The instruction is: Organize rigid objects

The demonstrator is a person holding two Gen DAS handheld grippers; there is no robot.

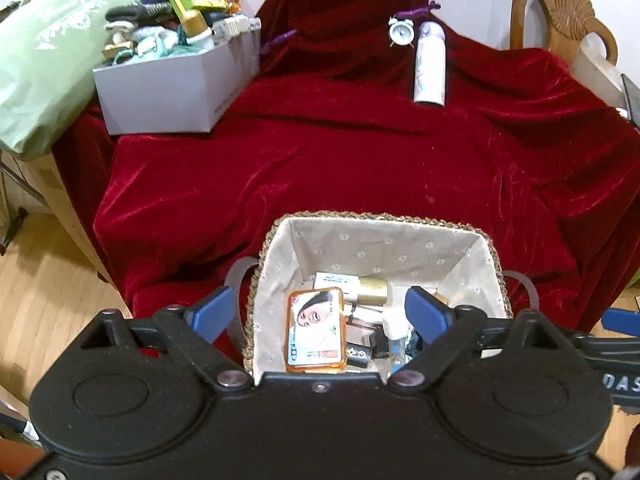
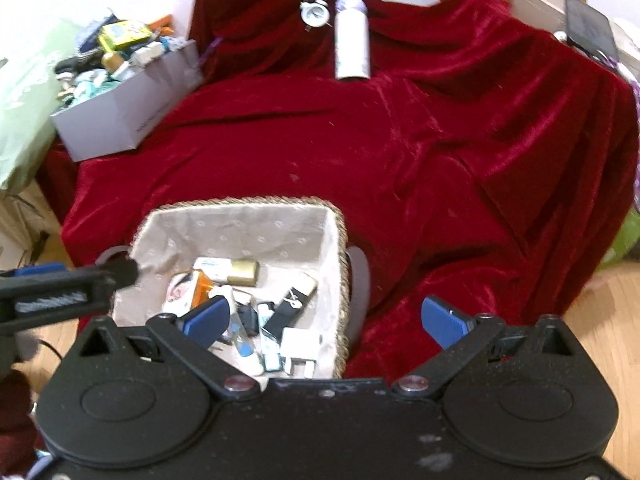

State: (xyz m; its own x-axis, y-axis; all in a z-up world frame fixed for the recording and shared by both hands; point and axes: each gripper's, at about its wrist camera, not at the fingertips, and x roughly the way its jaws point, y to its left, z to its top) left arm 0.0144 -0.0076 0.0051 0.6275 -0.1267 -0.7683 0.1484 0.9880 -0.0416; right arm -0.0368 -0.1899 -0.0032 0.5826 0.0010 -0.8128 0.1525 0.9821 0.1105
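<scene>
A woven basket (image 1: 492,252) with a pale floral lining sits at the near edge of the red cloth; it also shows in the right wrist view (image 2: 340,236). It holds several small rigid items: an orange card case (image 1: 316,330), a gold padlock (image 1: 372,290), a white box (image 1: 336,280), a white plug adapter (image 2: 300,346). My left gripper (image 1: 320,312) is open and empty above the basket's near left side. My right gripper (image 2: 328,316) is open and empty, straddling the basket's right rim. A white bottle (image 1: 430,64) and a small alarm clock (image 1: 401,31) are at the far side.
A grey box (image 1: 172,84) heaped with mixed items stands at the far left, beside a green bag (image 1: 44,60). The red velvet cloth (image 1: 340,152) covers the table. A wooden chair (image 1: 560,12) is behind on the right. Wooden floor lies below.
</scene>
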